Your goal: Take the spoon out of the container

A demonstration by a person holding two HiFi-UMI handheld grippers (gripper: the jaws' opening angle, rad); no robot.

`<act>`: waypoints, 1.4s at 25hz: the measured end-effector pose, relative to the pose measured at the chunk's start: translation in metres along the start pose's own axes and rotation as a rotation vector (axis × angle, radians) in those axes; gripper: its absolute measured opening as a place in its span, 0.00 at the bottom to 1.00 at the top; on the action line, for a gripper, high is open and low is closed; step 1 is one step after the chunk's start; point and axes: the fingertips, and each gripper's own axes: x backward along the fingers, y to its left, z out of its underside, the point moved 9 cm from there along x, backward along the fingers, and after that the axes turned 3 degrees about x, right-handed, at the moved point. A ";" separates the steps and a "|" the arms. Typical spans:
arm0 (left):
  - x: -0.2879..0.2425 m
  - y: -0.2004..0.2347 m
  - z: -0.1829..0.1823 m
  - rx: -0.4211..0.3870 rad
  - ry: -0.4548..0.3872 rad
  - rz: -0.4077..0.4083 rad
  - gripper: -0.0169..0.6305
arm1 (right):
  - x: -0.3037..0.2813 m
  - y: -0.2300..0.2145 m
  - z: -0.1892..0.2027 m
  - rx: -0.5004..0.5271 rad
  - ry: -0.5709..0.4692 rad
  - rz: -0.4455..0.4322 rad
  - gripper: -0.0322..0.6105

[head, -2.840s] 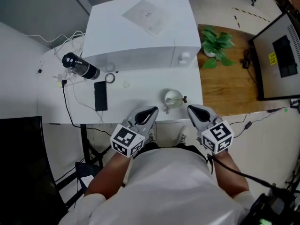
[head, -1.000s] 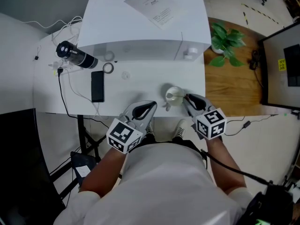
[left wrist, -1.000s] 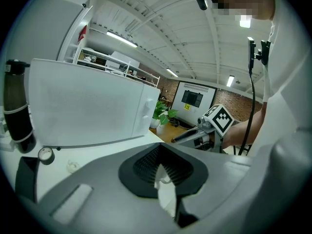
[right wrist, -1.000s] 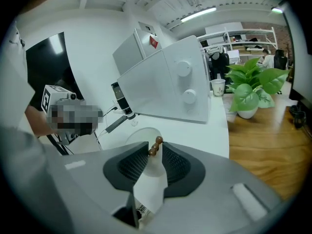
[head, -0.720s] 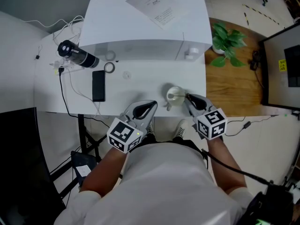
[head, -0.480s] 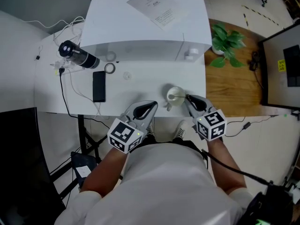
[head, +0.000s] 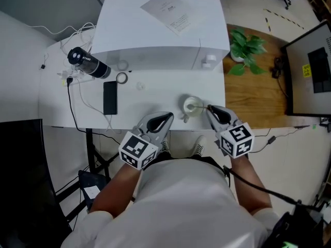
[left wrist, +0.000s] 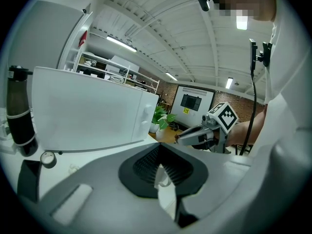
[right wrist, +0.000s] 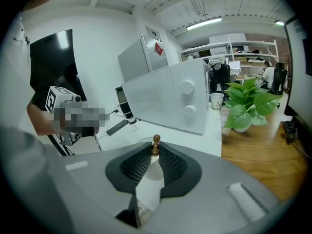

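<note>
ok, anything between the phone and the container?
No. The head view shows only bare table between the phone and the container.

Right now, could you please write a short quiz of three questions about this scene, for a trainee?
1. True or false: the right gripper is shut on the brown handle end of the spoon.
2. What lies on top of the white microwave? A) a paper sheet B) a book C) a bowl
3. In the head view, on which side of the container does the black phone lie?
Key: 1. True; its jaws have just been closing and now pinch the handle. 2. A. 3. Left.
</note>
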 end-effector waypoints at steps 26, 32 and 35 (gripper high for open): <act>0.036 -0.057 -0.038 -0.156 -0.110 0.055 0.03 | 0.107 0.050 -0.061 0.093 -0.246 -0.002 0.14; 0.041 -0.063 -0.036 -0.167 -0.123 0.047 0.03 | 0.110 0.057 -0.058 0.104 -0.251 -0.008 0.14; 0.043 -0.067 -0.034 -0.168 -0.127 0.044 0.03 | 0.112 0.059 -0.057 0.107 -0.255 -0.007 0.14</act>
